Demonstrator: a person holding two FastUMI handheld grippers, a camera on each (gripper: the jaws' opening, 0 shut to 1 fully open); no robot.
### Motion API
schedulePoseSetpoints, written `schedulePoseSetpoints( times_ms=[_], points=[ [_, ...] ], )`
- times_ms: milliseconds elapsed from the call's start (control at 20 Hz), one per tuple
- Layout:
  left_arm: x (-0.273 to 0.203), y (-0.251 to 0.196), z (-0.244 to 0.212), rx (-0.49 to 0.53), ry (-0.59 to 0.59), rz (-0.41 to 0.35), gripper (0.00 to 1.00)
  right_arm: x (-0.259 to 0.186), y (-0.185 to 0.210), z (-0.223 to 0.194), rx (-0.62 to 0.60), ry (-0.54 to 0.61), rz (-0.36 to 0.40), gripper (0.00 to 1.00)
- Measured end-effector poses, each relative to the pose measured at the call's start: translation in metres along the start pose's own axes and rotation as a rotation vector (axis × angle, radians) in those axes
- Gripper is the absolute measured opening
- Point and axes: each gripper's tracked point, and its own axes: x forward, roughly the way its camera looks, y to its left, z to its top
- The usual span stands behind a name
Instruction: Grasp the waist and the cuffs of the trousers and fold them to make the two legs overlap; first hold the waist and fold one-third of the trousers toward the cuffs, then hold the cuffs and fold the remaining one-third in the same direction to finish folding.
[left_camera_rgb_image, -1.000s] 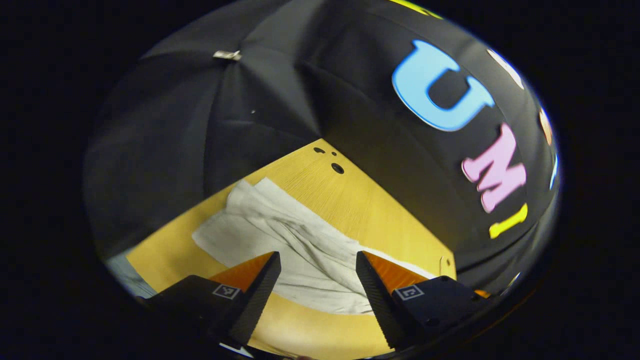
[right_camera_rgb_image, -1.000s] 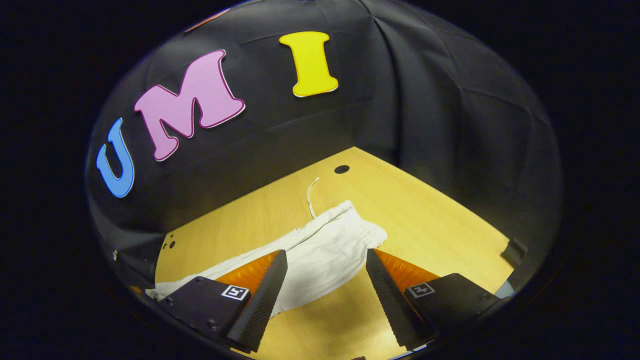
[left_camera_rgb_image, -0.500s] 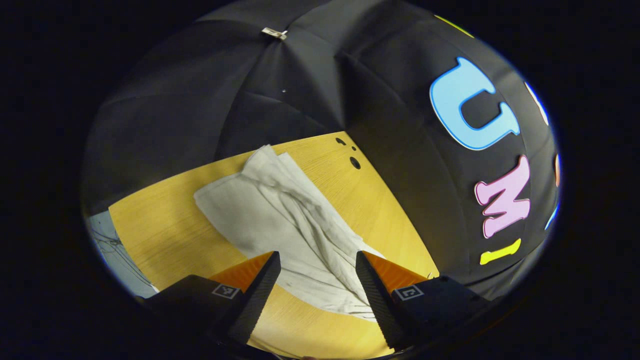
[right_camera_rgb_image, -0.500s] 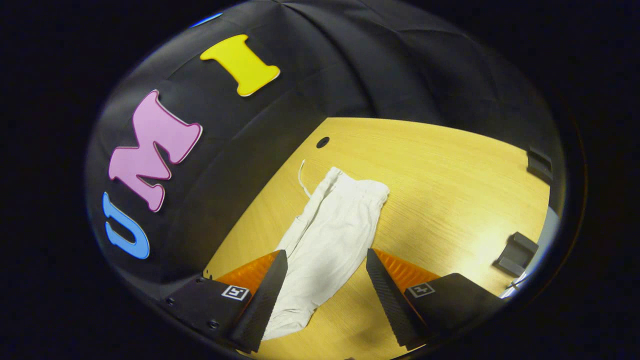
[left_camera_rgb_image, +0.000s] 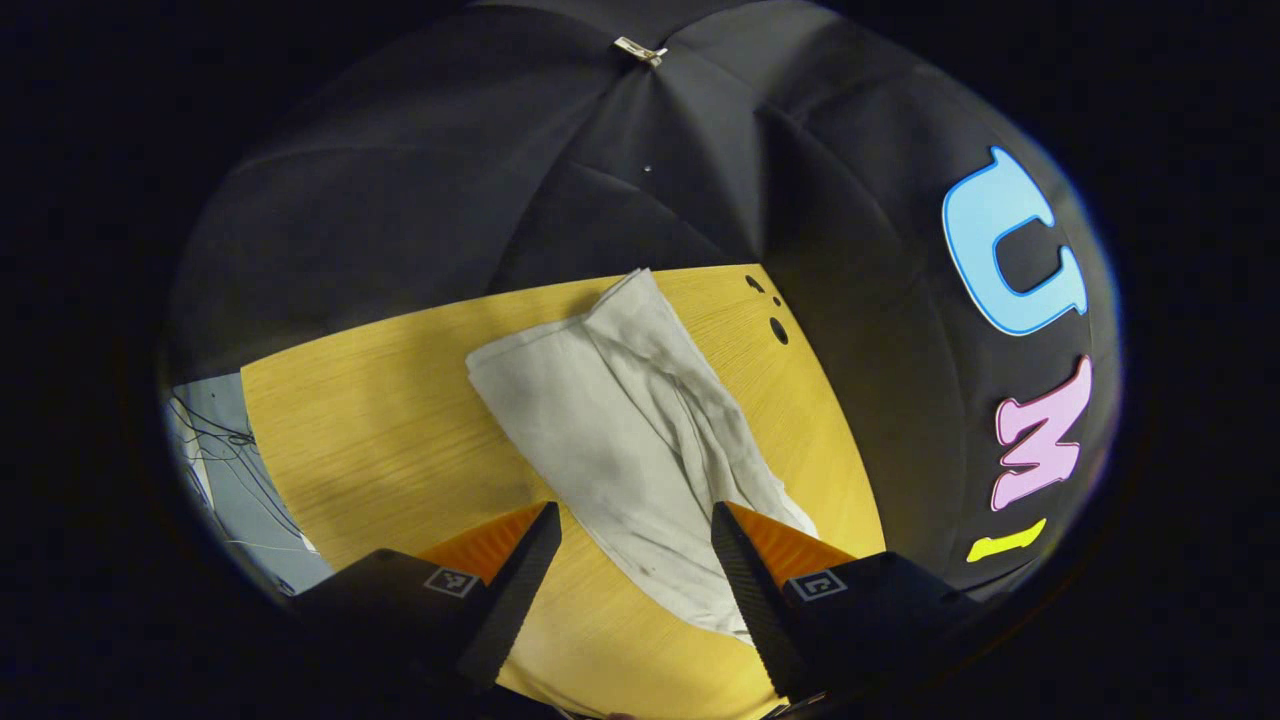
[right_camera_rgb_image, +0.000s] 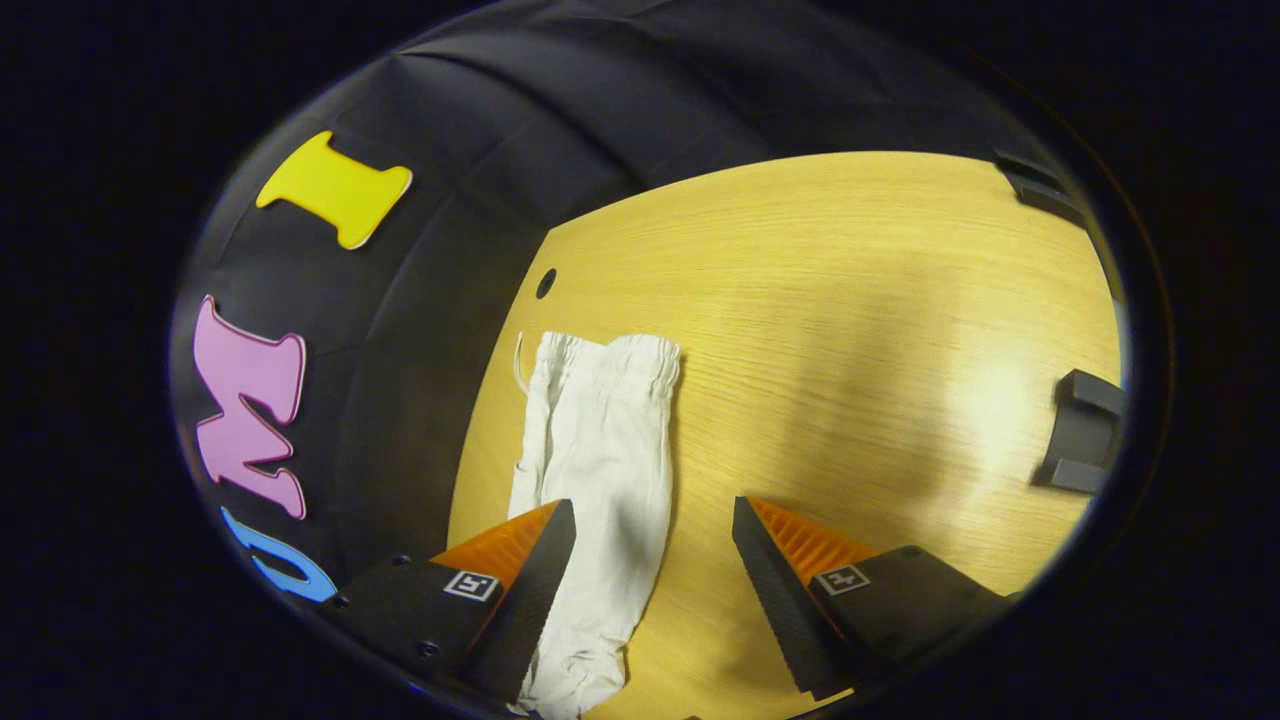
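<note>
White trousers (left_camera_rgb_image: 625, 430) lie flat on the yellow wooden table (left_camera_rgb_image: 380, 420), the two legs overlapping. In the left gripper view the cuff end (left_camera_rgb_image: 560, 330) is farthest from me. In the right gripper view the gathered waist (right_camera_rgb_image: 610, 352) of the trousers (right_camera_rgb_image: 600, 470) is the far end, with a thin drawstring (right_camera_rgb_image: 518, 362) beside it. My left gripper (left_camera_rgb_image: 635, 580) hovers open above the trousers' near part, holding nothing. My right gripper (right_camera_rgb_image: 650, 590) hangs open above the table, the trousers passing under its left finger (right_camera_rgb_image: 530, 590).
Small round holes (left_camera_rgb_image: 778, 330) mark the table near the black cloth wall. Another hole (right_camera_rgb_image: 546, 283) lies beyond the waist. Dark brackets (right_camera_rgb_image: 1080, 430) sit at the table's right edge, with one more (right_camera_rgb_image: 1040, 185) farther back. A pale floor with cables (left_camera_rgb_image: 215, 450) shows past the table's left edge.
Both grippers have turned over the second: the trousers swung from slanting across each view to running almost lengthwise away from the fingers. The trousers lie unmoved; both grippers stayed open.
</note>
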Motion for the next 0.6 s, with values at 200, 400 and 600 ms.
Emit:
schedulePoseSetpoints(
  times_ms=[200,400,600],
  points=[
    [0.007,-0.002,-0.004,0.025,0.014,0.025,0.96,0.023,0.015,0.021,0.092,-0.035,0.028,0.97],
    [0.016,-0.003,-0.002,0.026,0.017,0.042,0.96,0.038,0.02,0.042,0.085,-0.052,0.008,0.97],
    [0.023,-0.003,-0.003,0.028,0.026,0.06,0.96,0.056,0.02,0.042,0.019,-0.017,-0.025,0.81]
  ],
)
